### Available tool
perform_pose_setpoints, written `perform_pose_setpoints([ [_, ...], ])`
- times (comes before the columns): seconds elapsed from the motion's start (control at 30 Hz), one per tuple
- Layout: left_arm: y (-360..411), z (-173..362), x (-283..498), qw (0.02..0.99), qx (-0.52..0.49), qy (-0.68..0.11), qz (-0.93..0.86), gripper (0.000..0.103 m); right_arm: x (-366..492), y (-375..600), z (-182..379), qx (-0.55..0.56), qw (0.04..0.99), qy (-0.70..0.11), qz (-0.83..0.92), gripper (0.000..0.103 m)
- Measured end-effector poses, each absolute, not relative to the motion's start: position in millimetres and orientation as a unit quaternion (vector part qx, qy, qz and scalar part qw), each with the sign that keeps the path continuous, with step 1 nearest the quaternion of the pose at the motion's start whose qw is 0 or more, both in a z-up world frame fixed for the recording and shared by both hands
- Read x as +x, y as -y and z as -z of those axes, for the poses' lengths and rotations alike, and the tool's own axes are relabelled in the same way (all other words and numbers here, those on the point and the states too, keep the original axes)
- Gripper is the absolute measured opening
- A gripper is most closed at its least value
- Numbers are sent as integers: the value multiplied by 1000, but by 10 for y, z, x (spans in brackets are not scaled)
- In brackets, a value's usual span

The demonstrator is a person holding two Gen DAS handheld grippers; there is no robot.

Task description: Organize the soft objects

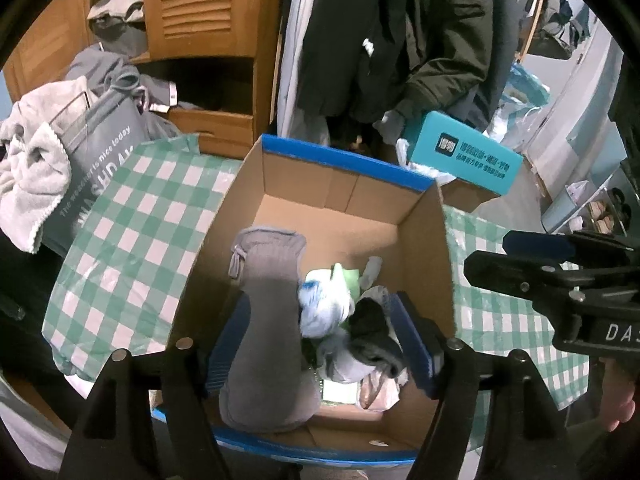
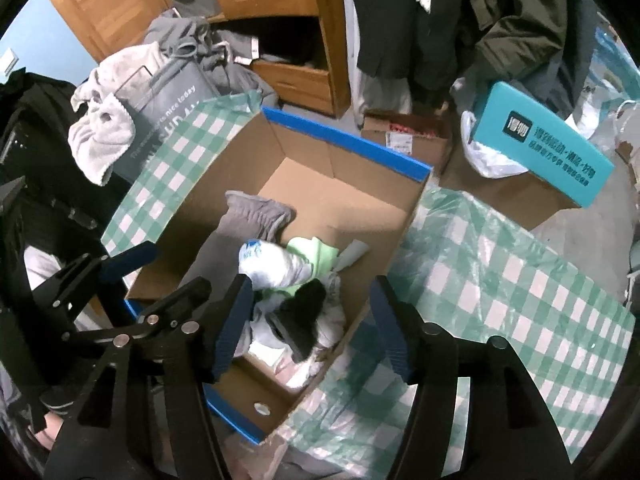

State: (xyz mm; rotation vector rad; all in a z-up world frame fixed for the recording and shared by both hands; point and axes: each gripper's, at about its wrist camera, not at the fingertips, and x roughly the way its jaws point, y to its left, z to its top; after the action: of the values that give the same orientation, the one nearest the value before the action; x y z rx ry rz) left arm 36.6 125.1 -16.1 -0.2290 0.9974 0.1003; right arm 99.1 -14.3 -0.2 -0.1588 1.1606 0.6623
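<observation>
Left tool (image 1: 320, 340) hangs right over the open cardboard box (image 1: 348, 196), its blue fingers spread wide, nothing pinched between them. The grey garment (image 1: 268, 312) lies along the box's left side, and a small heap sits just beside it: a white-and-blue piece (image 1: 320, 308), a green cloth (image 1: 348, 280), a dark sock (image 1: 372, 328). The right tool (image 2: 312, 328) hovers over the same heap, likewise parted and holding nothing. The box rests on a green checked cloth (image 1: 132, 216); more laundry waits in the grey bag (image 1: 100, 160). Best play, I'd judge: lift straight up and clear so nothing snags (soft fabric clings to fingertips), then go for one piece at a time.
</observation>
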Motion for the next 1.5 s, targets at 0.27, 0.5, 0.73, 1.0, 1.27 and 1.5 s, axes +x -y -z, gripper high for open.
perform_pose_setpoints([
  [0.27,-1157,-7,309,874,-107,-471,-47,81,827,365,-268,-67,802,-507,-309,65],
  [0.5,-1009,-138,256,881,-88,-462,-47,87,686,657,-443,-53,820,-484,-301,65],
  [0.73,-854,-337,185,894,-66,-441,-51,90,623,964,-527,-36,834,-471,-286,65],
  [1.0,-703,-462,135,905,-45,-420,-48,93,575,1142,-484,-53,849,-457,-258,65],
  [1.27,-661,-487,114,907,-31,-416,-60,93,561,1160,-436,-61,852,-456,-251,65],
  [1.5,-685,-443,122,902,-34,-425,-66,93,549,1143,-400,-68,850,-458,-250,66],
])
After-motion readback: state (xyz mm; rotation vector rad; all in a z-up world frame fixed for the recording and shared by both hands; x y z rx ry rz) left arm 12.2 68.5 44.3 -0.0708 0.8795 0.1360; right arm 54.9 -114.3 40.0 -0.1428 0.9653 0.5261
